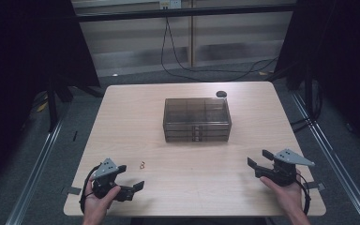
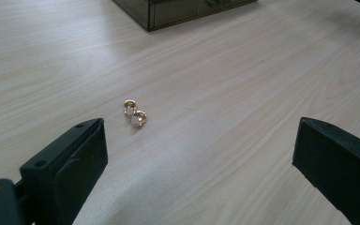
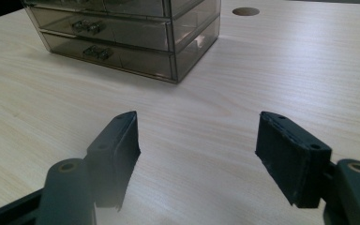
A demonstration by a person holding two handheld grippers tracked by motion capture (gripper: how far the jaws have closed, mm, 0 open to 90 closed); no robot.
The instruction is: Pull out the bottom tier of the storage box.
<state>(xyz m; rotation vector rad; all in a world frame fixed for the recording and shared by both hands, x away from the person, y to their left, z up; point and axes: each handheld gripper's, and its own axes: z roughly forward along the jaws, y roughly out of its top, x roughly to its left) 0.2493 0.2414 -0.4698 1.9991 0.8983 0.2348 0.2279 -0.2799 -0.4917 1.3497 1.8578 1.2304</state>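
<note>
On the table (image 1: 187,159), both claws gape empty, the left claw (image 1: 130,176) near two gold earrings (image 2: 134,114).

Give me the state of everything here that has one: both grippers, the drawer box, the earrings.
left gripper: open, empty, low over the table.
right gripper: open, empty, fingers spread wide.
drawer box: upright, all drawers shut.
gold earrings: lying loose on the table, side by side, ungrasped.

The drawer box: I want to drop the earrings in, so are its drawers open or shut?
Shut. The drawer box shows its drawer fronts flush, none pulled out.
</note>
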